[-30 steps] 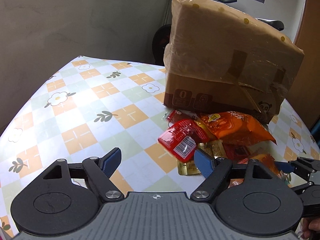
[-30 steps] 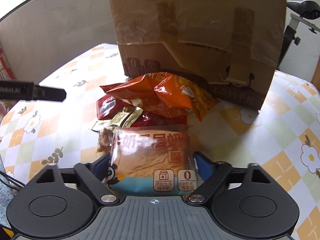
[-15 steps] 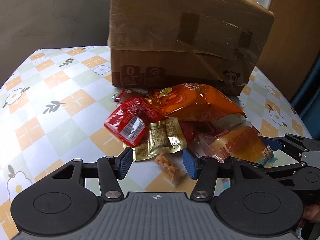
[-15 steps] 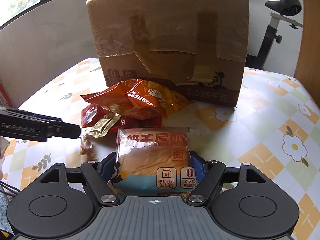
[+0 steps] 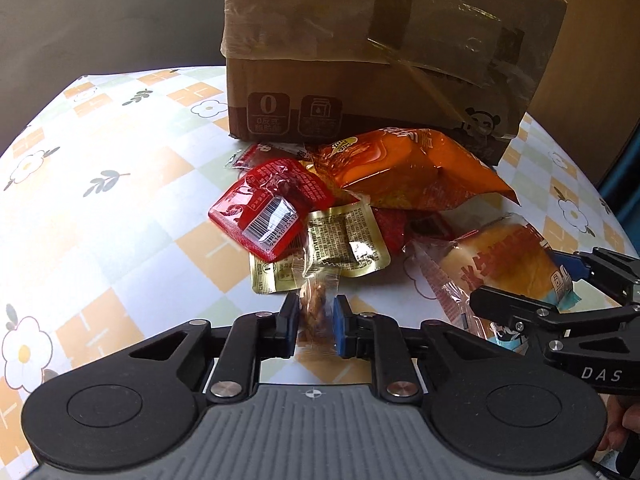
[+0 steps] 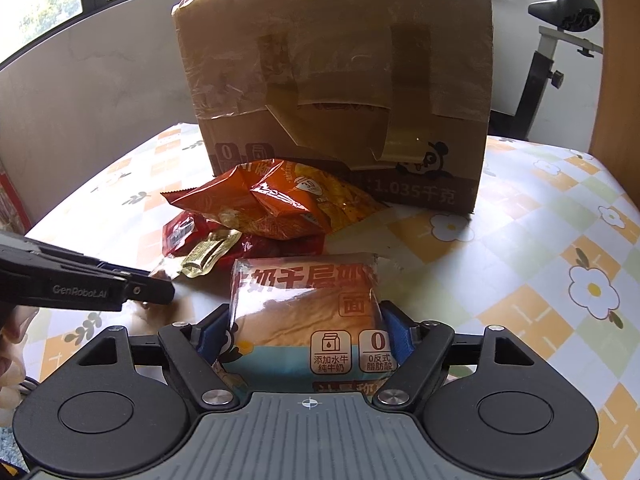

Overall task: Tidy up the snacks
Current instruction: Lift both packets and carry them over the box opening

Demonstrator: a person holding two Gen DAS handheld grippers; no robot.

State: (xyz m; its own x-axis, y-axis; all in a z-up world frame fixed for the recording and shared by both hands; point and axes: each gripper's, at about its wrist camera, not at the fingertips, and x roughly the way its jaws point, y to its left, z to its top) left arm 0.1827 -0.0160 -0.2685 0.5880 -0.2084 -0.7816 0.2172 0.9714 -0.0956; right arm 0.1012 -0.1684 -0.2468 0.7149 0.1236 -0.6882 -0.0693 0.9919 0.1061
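Note:
A pile of snacks lies on the flowered tablecloth (image 5: 120, 208) in front of a taped cardboard box (image 5: 380, 60). It holds an orange bag (image 5: 408, 168), a red packet (image 5: 272, 208) with a barcode and gold sachets (image 5: 344, 240). My left gripper (image 5: 316, 316) is shut on a small clear packet of brown snack (image 5: 316, 308) at the pile's near edge. My right gripper (image 6: 306, 328) is shut on a clear bread packet (image 6: 304, 296), pads pressed to its two sides. That packet sits right of the pile.
The box stands close behind the pile and blocks the way forward. Bare tablecloth stretches to the left (image 5: 100, 160) and to the right (image 6: 540, 260). An exercise bike (image 6: 560, 40) stands beyond the table's far right edge.
My left gripper came forward and down to the pile's near edge and closed on the small clear packet. The right gripper kept its hold on the bread packet.

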